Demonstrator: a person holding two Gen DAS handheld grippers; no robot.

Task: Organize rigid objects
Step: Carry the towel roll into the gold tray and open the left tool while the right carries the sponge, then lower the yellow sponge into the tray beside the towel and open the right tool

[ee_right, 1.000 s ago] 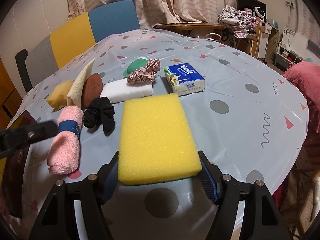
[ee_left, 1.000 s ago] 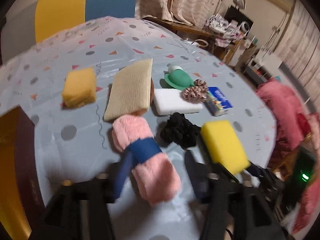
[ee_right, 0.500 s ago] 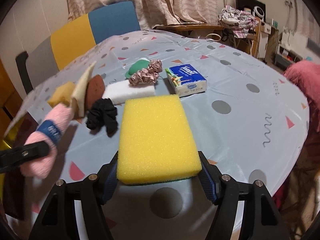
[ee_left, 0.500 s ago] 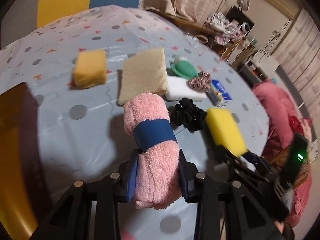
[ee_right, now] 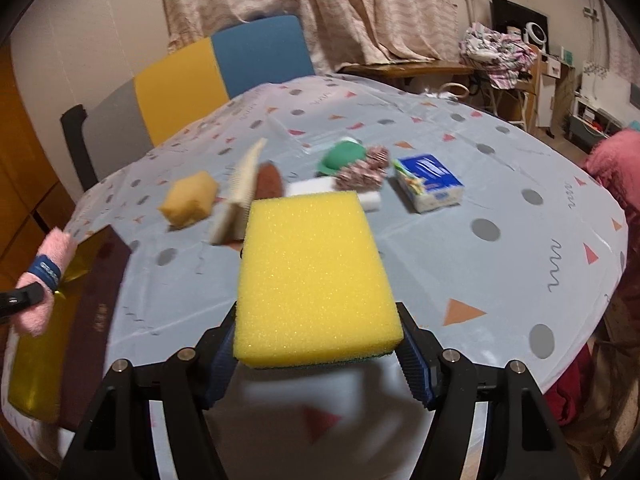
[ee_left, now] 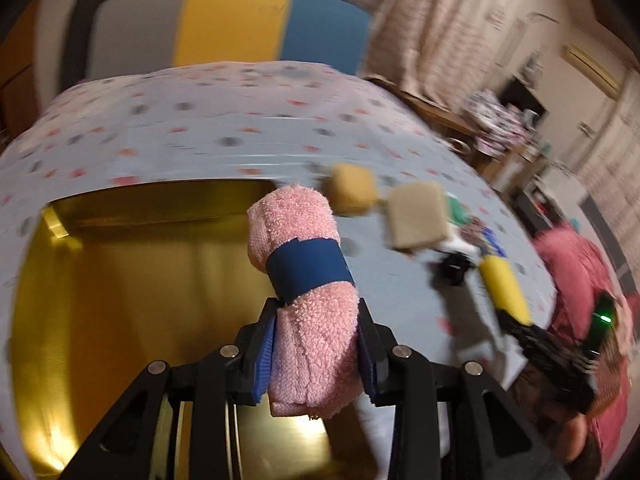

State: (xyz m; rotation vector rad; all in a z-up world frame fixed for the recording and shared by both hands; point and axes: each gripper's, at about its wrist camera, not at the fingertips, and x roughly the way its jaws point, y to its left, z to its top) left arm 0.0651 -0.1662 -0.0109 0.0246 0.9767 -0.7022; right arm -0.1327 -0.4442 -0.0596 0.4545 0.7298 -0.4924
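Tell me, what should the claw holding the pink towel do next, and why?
Probably lower it a little and let go. The left claw grips the rolled pink towel above the open gold box, so it looks ready to drop inside.

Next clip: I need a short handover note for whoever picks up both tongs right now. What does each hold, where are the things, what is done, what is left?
Left tongs: shut on the pink towel roll, held over the open gold box.
Right tongs: shut on the yellow sponge, off the table.
On the table: orange sponge, beige pad, white block, green item, scrunchie, tissue pack.
Done: both items picked up; the box looks empty.
Left: probably drop the roll in the box, then the sponge, then the rest.
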